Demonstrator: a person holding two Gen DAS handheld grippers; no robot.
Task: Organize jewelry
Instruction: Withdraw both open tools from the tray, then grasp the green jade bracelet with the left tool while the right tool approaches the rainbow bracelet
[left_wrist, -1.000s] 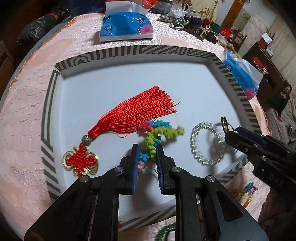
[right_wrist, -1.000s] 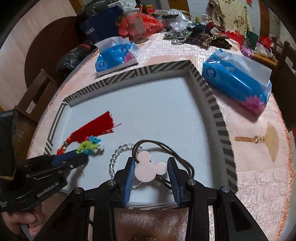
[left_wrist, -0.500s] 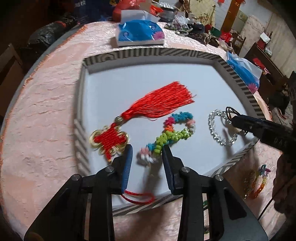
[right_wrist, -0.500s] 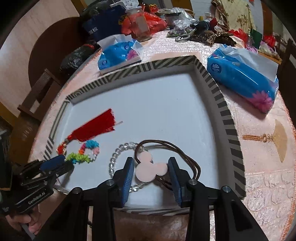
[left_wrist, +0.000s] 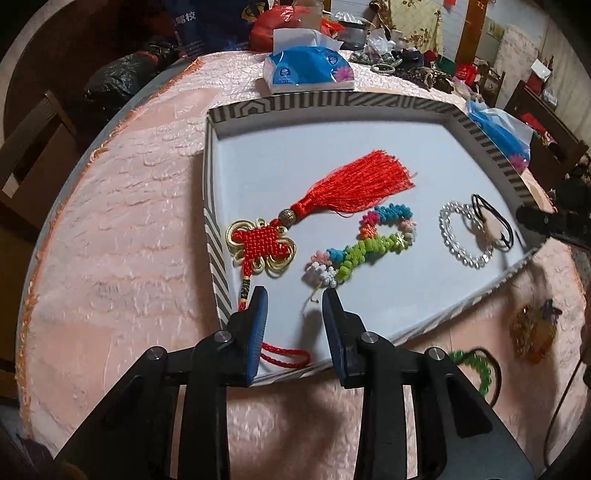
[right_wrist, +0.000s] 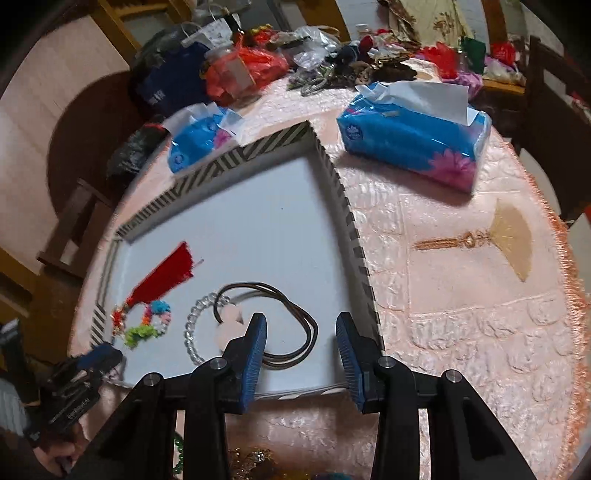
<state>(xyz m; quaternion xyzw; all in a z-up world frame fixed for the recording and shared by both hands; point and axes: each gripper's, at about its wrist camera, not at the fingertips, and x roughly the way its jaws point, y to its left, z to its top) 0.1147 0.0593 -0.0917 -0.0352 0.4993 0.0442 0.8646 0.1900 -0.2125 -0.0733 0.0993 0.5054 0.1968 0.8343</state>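
Observation:
A striped-rim tray (left_wrist: 325, 101) (right_wrist: 354, 236) holds a red knot tassel (left_wrist: 332, 195) (right_wrist: 162, 277), a colourful knitted bracelet (left_wrist: 369, 243) (right_wrist: 151, 321), a clear bead bracelet (left_wrist: 461, 236) (right_wrist: 192, 332) and a brown cord necklace (right_wrist: 291, 314) (left_wrist: 495, 218) with a pink mouse-shaped pendant (right_wrist: 229, 325). My left gripper (left_wrist: 294, 295) is open and empty above the tray's near edge, just short of the knitted bracelet. My right gripper (right_wrist: 301, 325) is open and empty over the cord necklace.
Two blue tissue packs (right_wrist: 413, 136) (left_wrist: 310, 70) lie beside the tray on the pink tablecloth. A beige tassel (right_wrist: 491, 240) lies right of the tray. A green bead bracelet (left_wrist: 476, 369) and an amber ornament (left_wrist: 532, 332) lie near the table's front. Clutter fills the far side.
My left gripper let go of the knitted bracelet, opened and drew back. My right gripper opened, released the pink pendant and pulled back to the right.

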